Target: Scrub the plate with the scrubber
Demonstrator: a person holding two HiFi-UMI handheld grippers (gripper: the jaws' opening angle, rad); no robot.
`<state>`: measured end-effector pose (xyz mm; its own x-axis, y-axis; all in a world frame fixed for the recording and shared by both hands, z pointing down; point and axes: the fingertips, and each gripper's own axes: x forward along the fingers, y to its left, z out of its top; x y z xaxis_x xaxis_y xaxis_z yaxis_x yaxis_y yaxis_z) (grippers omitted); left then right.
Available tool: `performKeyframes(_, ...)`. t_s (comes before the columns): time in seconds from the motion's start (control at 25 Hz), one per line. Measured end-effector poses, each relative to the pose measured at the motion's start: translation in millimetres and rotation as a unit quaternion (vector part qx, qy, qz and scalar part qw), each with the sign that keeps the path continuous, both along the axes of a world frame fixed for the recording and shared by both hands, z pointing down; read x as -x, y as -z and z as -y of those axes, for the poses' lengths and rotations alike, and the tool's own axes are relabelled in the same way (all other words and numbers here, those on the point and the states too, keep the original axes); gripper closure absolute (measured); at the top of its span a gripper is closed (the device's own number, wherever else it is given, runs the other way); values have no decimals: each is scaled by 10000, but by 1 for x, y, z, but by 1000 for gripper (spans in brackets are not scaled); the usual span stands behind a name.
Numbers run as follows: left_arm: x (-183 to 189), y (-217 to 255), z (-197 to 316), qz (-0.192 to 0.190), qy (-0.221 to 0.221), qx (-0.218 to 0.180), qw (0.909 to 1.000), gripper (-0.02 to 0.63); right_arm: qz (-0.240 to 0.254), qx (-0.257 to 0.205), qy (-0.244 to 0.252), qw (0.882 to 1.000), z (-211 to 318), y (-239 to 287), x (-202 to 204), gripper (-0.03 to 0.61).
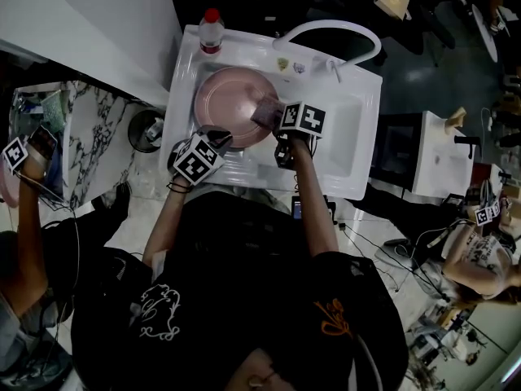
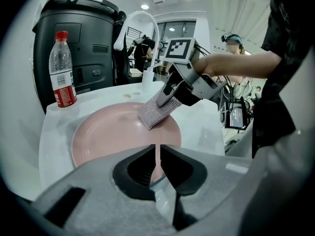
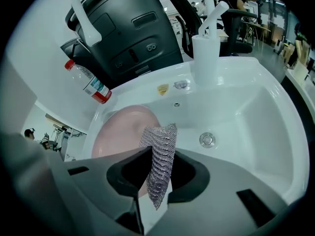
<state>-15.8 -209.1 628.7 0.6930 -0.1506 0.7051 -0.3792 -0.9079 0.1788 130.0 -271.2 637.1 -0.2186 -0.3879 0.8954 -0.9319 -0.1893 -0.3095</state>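
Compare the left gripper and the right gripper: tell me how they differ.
The left gripper clamps the pink plate's near rim; the right gripper clamps a silvery scrubber. The left gripper sits at the plate's edge, while the right gripper reaches over the plate, with the scrubber hanging down onto it. Shared: both have jaws shut on something, above the white sink.

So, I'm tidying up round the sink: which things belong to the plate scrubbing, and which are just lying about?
In the job: plate, held at its rim by the left tool; scrubber, gripped in the right tool; sink.
Lying about: water bottle; tap; black container.
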Motion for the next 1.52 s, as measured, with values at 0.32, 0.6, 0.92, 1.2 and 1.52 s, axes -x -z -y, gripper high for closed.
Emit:
performKeyframes(0.32, 5, -3, -4, 23, 125, 28, 9999, 572, 294, -455, 76, 9985, 6, 18, 13, 499)
performKeyframes(0.6, 31, 24, 0, -286, 690, -88, 9972, 572, 1073, -539, 863, 9890, 0, 26, 92, 499)
performKeyframes(0.92, 64, 27, -5, -198, 1185, -137, 9927, 572, 1406, -320, 1089, 9835, -10, 13, 137, 499)
performKeyframes(1.2, 61, 25, -7, -142, 1174, -149, 9929, 572, 1003, -256, 1239, 9869, -14, 6, 121, 499)
performKeyframes(1.52, 45, 26, -5, -160, 1001, -186, 9947, 572, 963, -135, 1068, 9895, -28, 4, 93, 499)
